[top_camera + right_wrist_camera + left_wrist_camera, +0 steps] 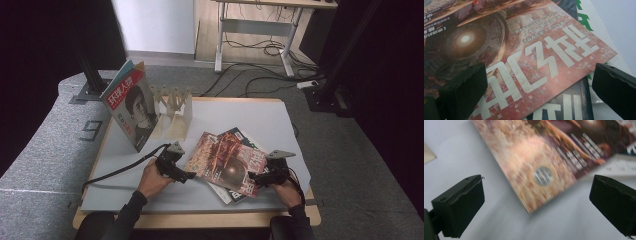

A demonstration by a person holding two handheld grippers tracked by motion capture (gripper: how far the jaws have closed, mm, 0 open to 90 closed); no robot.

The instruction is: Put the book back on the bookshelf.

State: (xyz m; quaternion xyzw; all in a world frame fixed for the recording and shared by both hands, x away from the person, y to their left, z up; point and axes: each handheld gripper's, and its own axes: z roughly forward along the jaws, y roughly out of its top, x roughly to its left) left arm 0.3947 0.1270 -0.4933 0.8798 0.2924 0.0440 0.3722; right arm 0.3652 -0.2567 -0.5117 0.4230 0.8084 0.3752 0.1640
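The red magazine (227, 165) is lying on top of a fanned stack on the bench (165, 200), its long axis running diagonally, title end toward the right tool (256, 176). Both the right and left tool (189, 175) are gaping open beside opposite ends of it, gripping nothing. Closing on one cover sheet could be risking a tear or dragging the magazines beneath.

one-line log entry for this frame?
left gripper: open, at red magazine corner | right gripper: open, over its title end | rack: one magazine

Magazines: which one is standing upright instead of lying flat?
The one with the face cover, at the table's back left, propped against the wooden rack. The others lie flat in a pile between the grippers, red magazine on top.
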